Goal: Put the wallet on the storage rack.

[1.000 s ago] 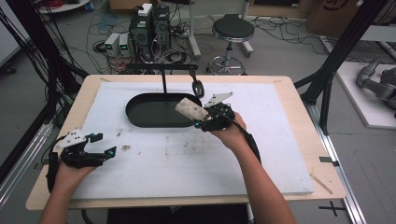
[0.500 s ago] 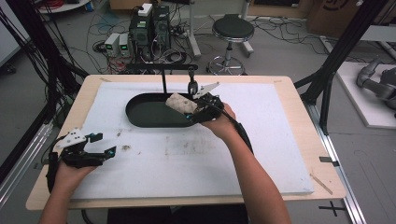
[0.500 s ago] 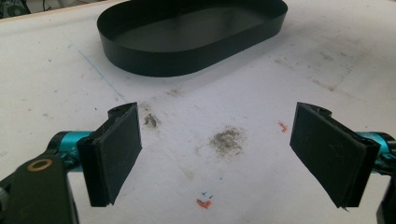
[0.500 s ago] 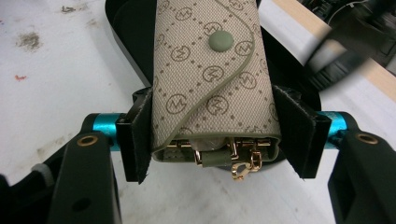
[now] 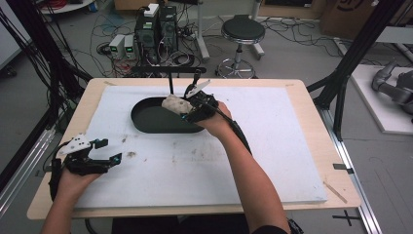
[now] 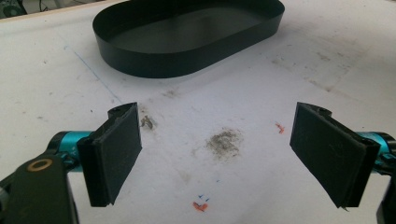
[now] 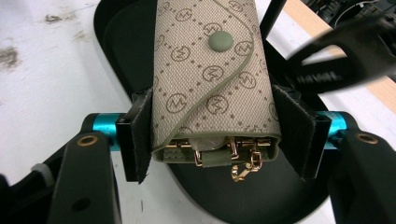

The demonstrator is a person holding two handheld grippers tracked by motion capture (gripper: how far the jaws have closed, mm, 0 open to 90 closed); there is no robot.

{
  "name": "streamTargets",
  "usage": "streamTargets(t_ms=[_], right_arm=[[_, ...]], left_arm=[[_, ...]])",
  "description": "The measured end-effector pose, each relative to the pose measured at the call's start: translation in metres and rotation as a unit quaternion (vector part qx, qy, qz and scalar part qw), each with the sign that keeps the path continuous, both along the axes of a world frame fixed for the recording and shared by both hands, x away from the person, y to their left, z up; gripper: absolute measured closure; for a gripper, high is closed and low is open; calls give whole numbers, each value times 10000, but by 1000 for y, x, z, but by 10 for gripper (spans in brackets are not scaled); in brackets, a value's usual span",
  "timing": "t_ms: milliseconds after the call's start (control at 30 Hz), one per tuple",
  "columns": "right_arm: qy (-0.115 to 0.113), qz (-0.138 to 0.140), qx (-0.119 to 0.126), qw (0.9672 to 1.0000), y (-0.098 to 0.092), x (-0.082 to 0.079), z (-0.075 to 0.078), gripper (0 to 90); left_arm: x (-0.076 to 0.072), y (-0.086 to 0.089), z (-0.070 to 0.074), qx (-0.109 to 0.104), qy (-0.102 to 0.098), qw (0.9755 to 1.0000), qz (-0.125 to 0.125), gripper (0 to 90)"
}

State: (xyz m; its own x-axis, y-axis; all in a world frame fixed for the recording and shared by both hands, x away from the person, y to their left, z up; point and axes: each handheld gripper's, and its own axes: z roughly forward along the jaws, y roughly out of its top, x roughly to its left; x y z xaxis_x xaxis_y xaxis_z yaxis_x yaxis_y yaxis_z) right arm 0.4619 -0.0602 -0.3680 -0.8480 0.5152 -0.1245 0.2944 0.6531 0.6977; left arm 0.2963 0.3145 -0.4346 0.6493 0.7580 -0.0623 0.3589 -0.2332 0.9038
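Observation:
A beige patterned key pouch [image 7: 212, 79] with a round snap and gold clips at its near end sits between the pads of my right gripper [image 7: 212, 140], which is shut on it. In the high view the right gripper [image 5: 187, 108] holds the key pouch [image 5: 174, 104] over the right end of the black oval tray [image 5: 148, 122]. My left gripper [image 5: 104, 153] rests at the front left of the white mat, open with nothing in it. Its own view has the pads [image 6: 116, 154] wide apart over stained mat, with the black oval tray [image 6: 154, 60] farther ahead.
A white mat [image 5: 272, 146] covers the wooden table. A black stand with a clamp [image 5: 195, 80] rises just behind the tray. Beyond the table are a stool [image 5: 242, 34], electronics boxes [image 5: 156, 24] and cables on the floor.
My right gripper has carried the key pouch leftward and farther back, from beside the tray's right end to above it. The left gripper has stayed in place.

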Motion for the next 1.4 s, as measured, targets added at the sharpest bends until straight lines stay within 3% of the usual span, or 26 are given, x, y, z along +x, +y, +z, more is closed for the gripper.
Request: streamTargets(t_ms=[400,933,1167,1400], right_arm=[[127,-7,-299,9995,27,17,-16,363],[399,-164,-722,9965,47,32,-54,360],[577,-243,-666,9958,44,34,-56,312],[587,-315,-477,9966,37,33,-46,257]], left_arm=[[0,0,1,-4,-23,10000,-11,164],[0,1,0,9,0,10000,5,164],[0,0,0,23,3,10000,-7,164],[0,0,0,27,8,10000,-10,164]])
